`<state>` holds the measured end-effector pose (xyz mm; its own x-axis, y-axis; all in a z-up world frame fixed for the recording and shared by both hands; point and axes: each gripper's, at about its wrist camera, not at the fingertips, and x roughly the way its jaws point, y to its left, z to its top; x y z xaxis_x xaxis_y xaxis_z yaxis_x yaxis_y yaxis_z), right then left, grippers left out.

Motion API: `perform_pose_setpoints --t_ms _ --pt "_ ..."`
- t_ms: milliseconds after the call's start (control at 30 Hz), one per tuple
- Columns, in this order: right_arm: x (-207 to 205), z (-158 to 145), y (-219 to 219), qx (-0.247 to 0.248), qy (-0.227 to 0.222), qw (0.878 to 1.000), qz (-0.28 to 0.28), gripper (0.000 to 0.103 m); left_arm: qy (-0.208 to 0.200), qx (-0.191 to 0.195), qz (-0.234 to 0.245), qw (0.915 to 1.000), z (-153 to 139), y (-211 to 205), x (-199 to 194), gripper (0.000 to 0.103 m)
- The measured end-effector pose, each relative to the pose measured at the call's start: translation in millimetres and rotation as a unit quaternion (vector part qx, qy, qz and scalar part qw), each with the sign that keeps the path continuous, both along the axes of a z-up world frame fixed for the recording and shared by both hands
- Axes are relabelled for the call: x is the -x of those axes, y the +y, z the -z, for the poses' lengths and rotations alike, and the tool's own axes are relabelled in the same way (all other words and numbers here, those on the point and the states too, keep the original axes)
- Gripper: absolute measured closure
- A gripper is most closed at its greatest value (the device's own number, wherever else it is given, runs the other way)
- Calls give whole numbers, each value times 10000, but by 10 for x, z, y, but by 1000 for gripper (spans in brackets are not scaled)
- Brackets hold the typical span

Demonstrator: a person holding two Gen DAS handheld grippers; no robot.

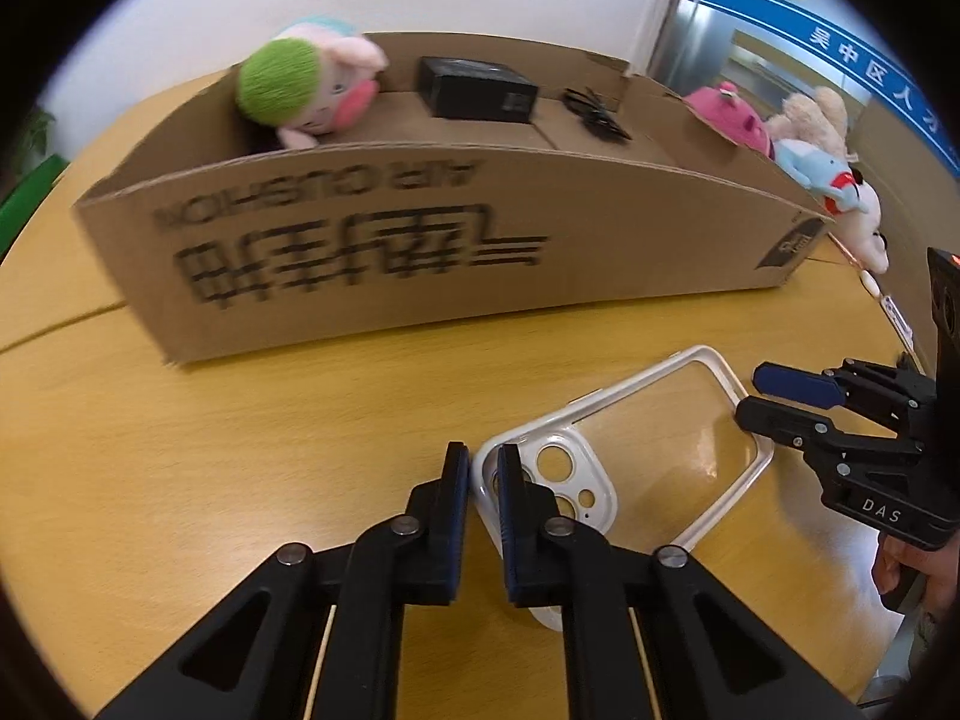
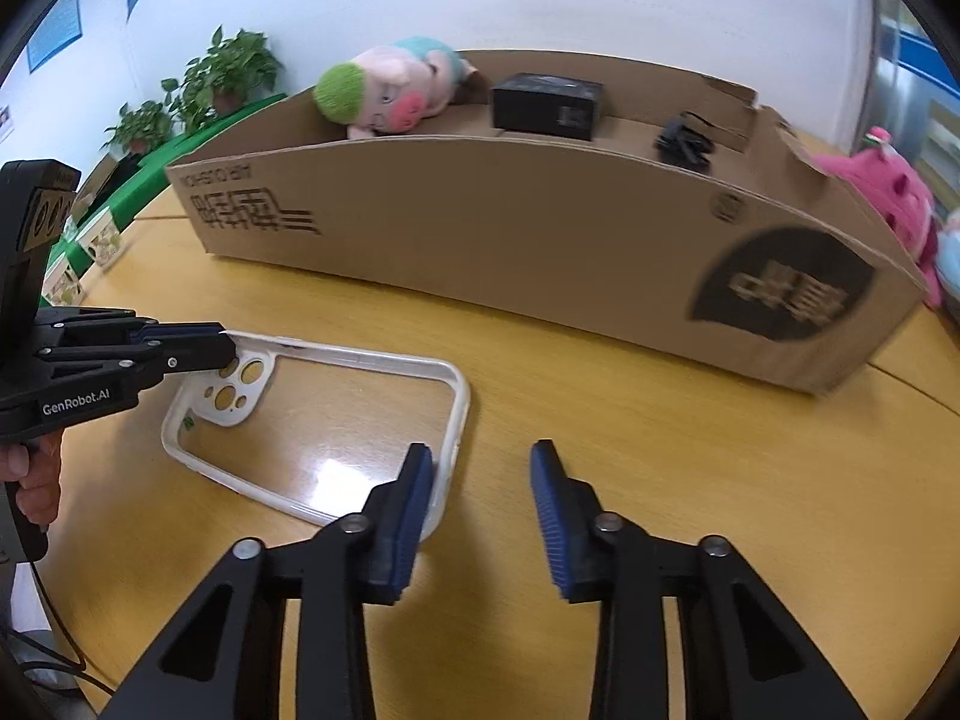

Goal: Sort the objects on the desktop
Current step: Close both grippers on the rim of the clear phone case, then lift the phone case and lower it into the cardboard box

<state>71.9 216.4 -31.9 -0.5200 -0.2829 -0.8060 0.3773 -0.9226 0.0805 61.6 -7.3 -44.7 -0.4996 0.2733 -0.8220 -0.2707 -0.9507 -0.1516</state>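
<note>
From the cardboard box [image 2: 540, 240] leftward stand potted plants [image 2: 228, 78] against the white wall. The yellow wood desk [image 2: 660, 450] carries the box; before it lies a clear phone case [image 2: 336, 420]. The left claw [image 1: 483, 480] is clenched on the case's camera-end rim; the right claw [image 2: 480, 480] stands apart, straddling its opposite rim.

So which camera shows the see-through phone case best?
The right wrist view: the phone case lies almost whole, only one corner hidden behind a finger. In the left wrist view the phone case is partly hidden behind the left tongs.
</note>
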Motion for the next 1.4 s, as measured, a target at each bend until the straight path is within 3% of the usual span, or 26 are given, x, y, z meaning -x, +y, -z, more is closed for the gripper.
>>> perform_pose_setpoints --t_ms 167,433,567,700,1033,1200,1400 --pt "-56 -7 176 309 -109 9995 50 91 74 -14 135 9999 -80 199 119 95" --pt "-76 -55 294 910 -165 9956 163 91 527 66 145 9985 -412 287 183 95" --pt "-121 -319 351 1056 313 9936 258 91 903 -5 141 9958 -697 308 169 95" --pt "-105 -780 367 1039 899 9902 235 91 1345 -125 118 9908 -1059 305 251 95" --pt "341 -1735 262 847 2020 9757 26 91 2639 -272 82 9641 -2087 328 687 95" --pt "709 -1961 201 827 2044 9753 -136 91 2870 -194 72 9577 -2341 358 959 95" --pt "1285 -2087 197 974 1829 9783 -90 91 2705 -118 -103 9626 -2288 344 1412 95"
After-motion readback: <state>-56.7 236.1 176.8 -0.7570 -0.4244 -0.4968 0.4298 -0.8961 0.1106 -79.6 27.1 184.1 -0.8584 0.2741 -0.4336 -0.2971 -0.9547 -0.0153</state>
